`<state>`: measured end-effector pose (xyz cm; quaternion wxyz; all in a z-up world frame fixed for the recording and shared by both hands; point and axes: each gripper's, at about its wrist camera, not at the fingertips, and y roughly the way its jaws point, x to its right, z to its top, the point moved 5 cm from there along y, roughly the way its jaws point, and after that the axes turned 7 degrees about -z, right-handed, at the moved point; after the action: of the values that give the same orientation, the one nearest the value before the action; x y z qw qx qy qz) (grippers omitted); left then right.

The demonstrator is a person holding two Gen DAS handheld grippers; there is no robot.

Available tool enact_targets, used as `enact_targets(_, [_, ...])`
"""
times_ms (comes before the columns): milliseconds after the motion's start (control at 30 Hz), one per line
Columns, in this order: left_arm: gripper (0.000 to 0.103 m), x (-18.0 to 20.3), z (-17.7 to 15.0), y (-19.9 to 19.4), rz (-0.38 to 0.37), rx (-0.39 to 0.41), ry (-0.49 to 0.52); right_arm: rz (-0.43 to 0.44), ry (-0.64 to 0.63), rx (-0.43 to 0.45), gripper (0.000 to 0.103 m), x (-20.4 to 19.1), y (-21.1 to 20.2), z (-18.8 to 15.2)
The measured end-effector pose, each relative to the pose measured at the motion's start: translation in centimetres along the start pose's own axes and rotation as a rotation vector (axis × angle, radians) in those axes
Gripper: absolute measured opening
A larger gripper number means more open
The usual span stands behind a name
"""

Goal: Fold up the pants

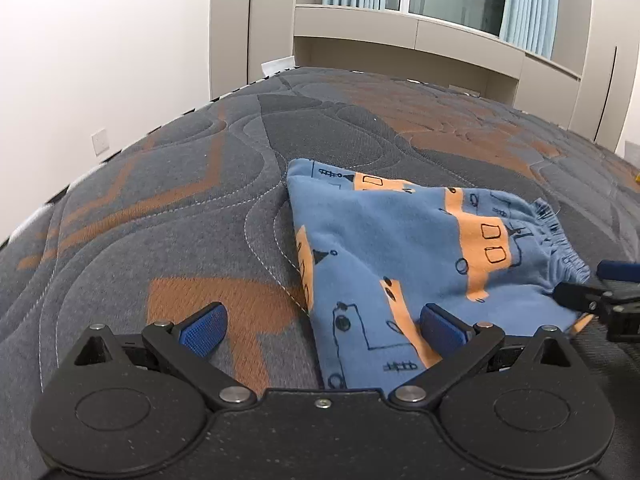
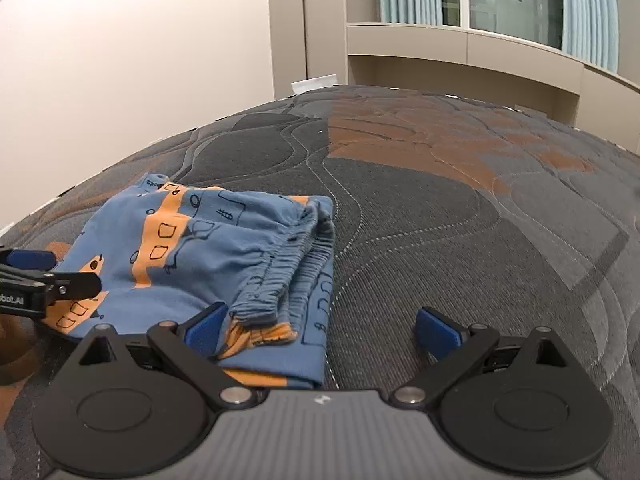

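Left wrist view: the left gripper (image 1: 323, 330) gapes wide, holding nothing — folded pants (image 1: 400, 264) fill the frame's lower right on the mattress (image 1: 160, 184), bare at left. The right gripper (image 2: 320, 330), equally wide and empty, straddles the waistband edge (image 2: 288, 268).

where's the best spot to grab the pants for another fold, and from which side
Probably the gathered elastic waistband of the pants. It lies bunched and slightly raised on the mattress, close in front of the open right gripper, so a low approach from the near right edge should pinch all the layers.
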<state>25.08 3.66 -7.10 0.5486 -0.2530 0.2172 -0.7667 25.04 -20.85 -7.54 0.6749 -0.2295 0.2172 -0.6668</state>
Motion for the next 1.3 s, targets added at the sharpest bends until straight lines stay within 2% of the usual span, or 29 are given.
enact_targets(133, [0.102,-0.4,-0.6,-0.5,-0.024,0.02,-0.023,0.017,0.024,0.049,0.101,0.2,-1.1,0.5])
enact_targets(300, [0.102,-0.5,-0.6,-0.5,-0.028,0.028,-0.031,0.047,0.036,0.118,0.103,-0.2,-1.7,4.2])
enact_targets(467, [0.103,-0.4,-0.7,-0.5,-0.021,0.027,-0.022,0.042,0.018,0.095,0.103,-1.4,1.7,6.5])
enact_targets(567, [0.103,-0.3,-0.8,-0.4,-0.022,0.031,-0.023,0.042,-0.035,0.071,0.103,-2.5,3.7,7.7])
enact_targets(667, [0.103,-0.4,-0.8,-0.4,-0.025,0.032,-0.026,0.009,-0.128,0.019,0.103,-3.6,5.9,7.1])
enact_targets(733, [0.102,-0.5,-0.8,-0.4,-0.023,0.03,-0.024,0.012,-0.141,0.006,0.103,-3.8,6.8,6.6])
enact_targets(867, [0.103,-0.5,-0.8,-0.3,-0.02,0.03,-0.02,0.055,-0.039,0.032,0.103,-2.4,6.6,6.0])
enact_targets(1033, [0.103,-0.4,-0.8,-0.3,-0.017,0.032,-0.017,0.054,0.043,0.081,0.103,0.0,4.3,5.4])
enact_targets(1167, [0.103,-0.4,-0.9,-0.3,-0.017,0.034,-0.017,0.031,0.088,0.018,0.103,1.5,4.9,3.6])
enact_targets(1200, [0.103,-0.4,-0.9,-0.3,-0.016,0.035,-0.016,0.048,0.108,0.011,0.103,1.9,5.1,3.4])
enact_targets(1300, [0.103,-0.4,-0.9,-0.3,-0.016,0.037,-0.016,0.068,0.15,0.045,0.103,2.7,4.5,3.7])
